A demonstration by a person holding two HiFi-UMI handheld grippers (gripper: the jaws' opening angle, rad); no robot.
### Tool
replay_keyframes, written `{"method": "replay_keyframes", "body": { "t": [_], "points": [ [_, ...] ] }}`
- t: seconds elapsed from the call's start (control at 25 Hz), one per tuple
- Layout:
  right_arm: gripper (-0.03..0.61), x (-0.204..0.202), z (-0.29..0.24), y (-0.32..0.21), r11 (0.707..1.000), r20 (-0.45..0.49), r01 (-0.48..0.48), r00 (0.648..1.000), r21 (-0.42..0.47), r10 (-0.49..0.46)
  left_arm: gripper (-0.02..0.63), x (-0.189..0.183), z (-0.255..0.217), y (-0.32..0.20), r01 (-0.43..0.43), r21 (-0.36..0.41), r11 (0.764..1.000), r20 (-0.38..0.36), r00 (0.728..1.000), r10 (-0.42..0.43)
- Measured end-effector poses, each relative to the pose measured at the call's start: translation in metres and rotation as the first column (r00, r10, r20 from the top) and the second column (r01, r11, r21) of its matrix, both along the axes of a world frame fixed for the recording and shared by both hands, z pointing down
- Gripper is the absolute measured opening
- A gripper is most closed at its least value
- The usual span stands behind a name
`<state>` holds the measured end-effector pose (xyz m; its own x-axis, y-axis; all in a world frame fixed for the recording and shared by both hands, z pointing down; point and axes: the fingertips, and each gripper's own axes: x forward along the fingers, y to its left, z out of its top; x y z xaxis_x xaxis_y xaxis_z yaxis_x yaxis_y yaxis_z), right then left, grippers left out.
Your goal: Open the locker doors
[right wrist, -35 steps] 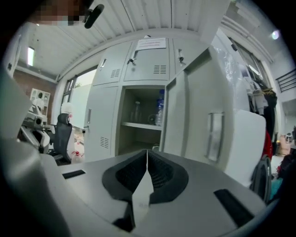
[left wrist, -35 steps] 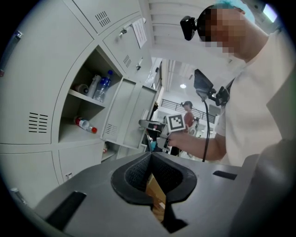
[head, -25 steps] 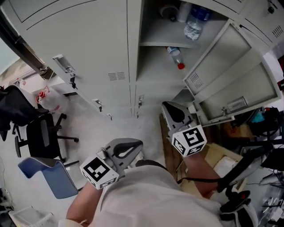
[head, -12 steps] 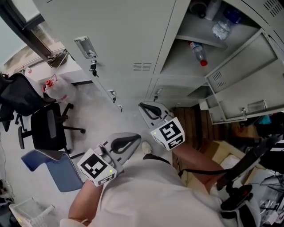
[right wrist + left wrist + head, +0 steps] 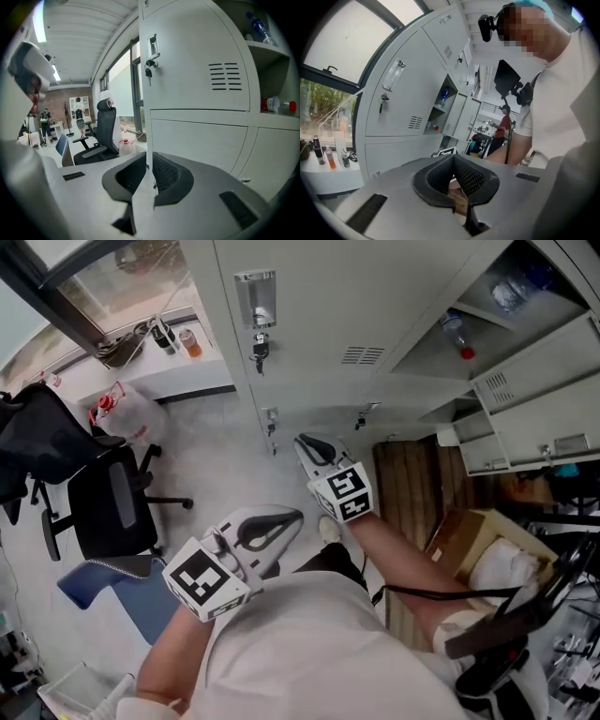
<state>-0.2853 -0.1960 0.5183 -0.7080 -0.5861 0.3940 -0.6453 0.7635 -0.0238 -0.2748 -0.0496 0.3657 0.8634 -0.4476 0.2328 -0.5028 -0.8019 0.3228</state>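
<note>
The grey lockers fill the top of the head view. One tall door [image 5: 309, 306] is closed, with a metal handle [image 5: 255, 298] and a key [image 5: 258, 352] hanging under it. To its right a locker stands open, its door [image 5: 539, 418] swung out and a red-capped bottle [image 5: 454, 335] on the shelf. My right gripper [image 5: 307, 442] is shut and empty, held low in front of the small lower doors [image 5: 319, 413]. In the right gripper view the handle [image 5: 153, 45] is up and left of the right gripper [image 5: 150, 171]. My left gripper [image 5: 296, 517] hangs shut near my body.
A black office chair [image 5: 112, 507] and a blue chair [image 5: 108, 592] stand on the floor at the left. A cardboard box [image 5: 473, 540] and dark equipment lie at the right. Bottles stand on the window sill [image 5: 173, 338].
The head view has swung left, off the open locker and onto the closed door. My right gripper has moved left, away from the open door. The left gripper has hardly moved.
</note>
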Motion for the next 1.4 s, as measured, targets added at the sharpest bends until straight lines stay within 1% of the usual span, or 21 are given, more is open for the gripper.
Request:
{"method": "replay_keyframes", "body": {
  "t": [0.12,0.24,0.4,0.48,0.68,0.92,1.04,1.24,1.4],
  "points": [
    [0.021,-0.021,0.02,-0.007,1.0,-0.007,-0.007,1.0,-0.016,0.007,0.011,-0.013,0.011,0.002,-0.046,-0.009,0.999,0.009,0.999,0.047],
    [0.021,-0.035,0.042,-0.016,0.999,-0.013,-0.038,0.999,-0.036,0.037,0.01,-0.021,0.019,0.004,-0.083,-0.015,0.996,0.009,0.996,0.083],
    [0.021,-0.051,0.074,-0.032,0.993,-0.009,-0.088,0.996,-0.076,0.088,0.011,-0.035,0.028,0.007,-0.105,-0.023,0.994,0.013,0.994,0.105],
    [0.03,-0.058,0.087,-0.042,0.992,-0.015,-0.101,0.995,-0.078,0.1,0.011,-0.043,0.033,0.007,-0.109,-0.026,0.994,0.016,0.994,0.109],
    [0.081,-0.079,0.114,-0.063,0.986,-0.027,-0.133,0.991,-0.096,0.131,0.01,-0.07,0.04,0.008,-0.088,-0.036,0.995,0.018,0.996,0.089],
    [0.104,-0.086,0.146,-0.083,0.973,-0.055,-0.193,0.981,-0.129,0.187,0.011,-0.095,0.048,0.008,-0.066,-0.054,0.996,0.023,0.997,0.067],
    [0.107,-0.088,0.153,-0.091,0.968,-0.055,-0.215,0.976,-0.131,0.21,0.011,-0.103,0.052,0.011,-0.065,-0.052,0.997,0.023,0.998,0.066],
    [0.11,-0.099,0.156,-0.099,0.967,-0.061,-0.222,0.974,-0.127,0.216,0.011,-0.113,0.058,0.014,-0.054,-0.072,0.996,0.02,0.998,0.056],
    [0.11,-0.101,0.155,-0.104,0.96,-0.049,-0.251,0.968,-0.12,0.247,0.011,-0.117,0.063,0.014,-0.057,-0.079,0.995,0.02,0.998,0.058]
  ]
}}
